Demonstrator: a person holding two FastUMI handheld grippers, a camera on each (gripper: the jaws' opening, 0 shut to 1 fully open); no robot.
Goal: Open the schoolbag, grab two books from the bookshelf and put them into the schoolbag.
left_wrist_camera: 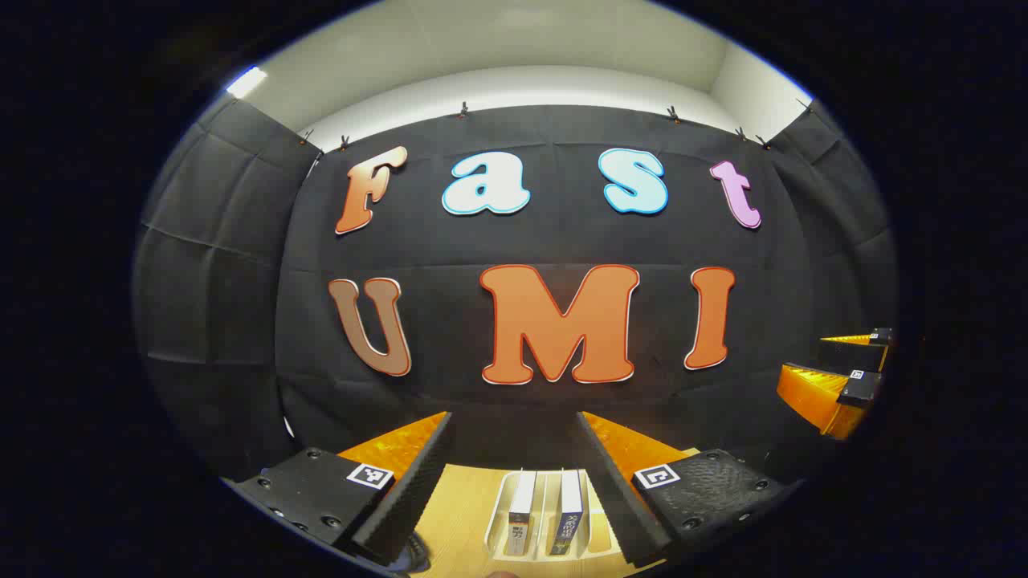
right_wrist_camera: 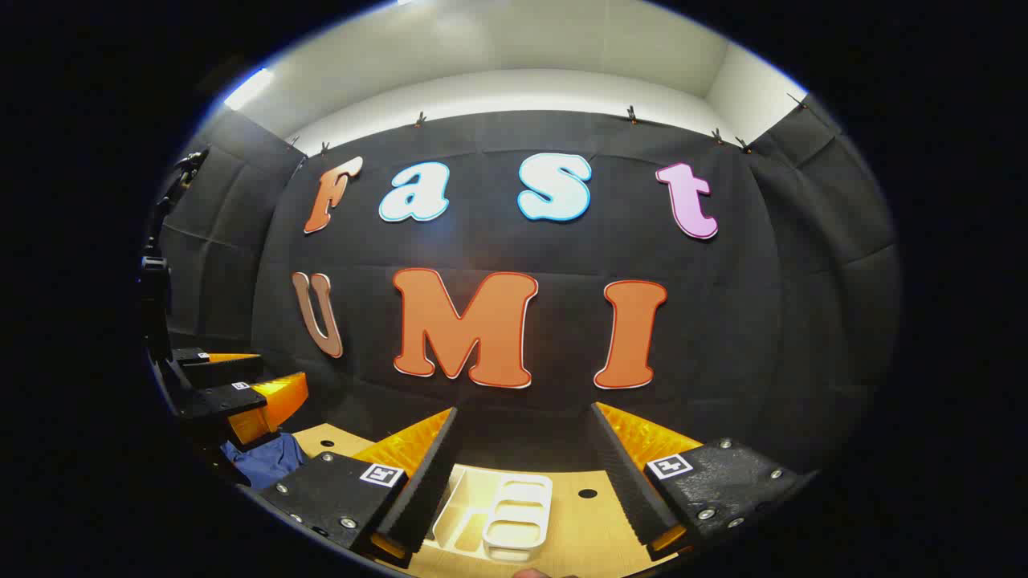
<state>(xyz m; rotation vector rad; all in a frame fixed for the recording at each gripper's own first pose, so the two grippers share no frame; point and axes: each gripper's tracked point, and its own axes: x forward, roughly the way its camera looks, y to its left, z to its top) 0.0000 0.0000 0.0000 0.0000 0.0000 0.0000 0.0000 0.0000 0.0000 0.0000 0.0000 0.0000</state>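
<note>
black cloth walls close the booth, and below them lies a light wooden table. on it stands a white bookshelf with two books upright in its slots, spines up, their long sides running away from the camera. the left gripper is held wide, holding nothing, and the books lie straight ahead and below, between its fingers' line, so this hand looks the nearer one to take them. the right gripper is also wide with nothing in it; before it i see the white rack's end, with open compartments. at the left edge of the right gripper view, a blue cloth thing, maybe the schoolbag, lies under the other gripper. whether it is open i cannot tell.
</note>
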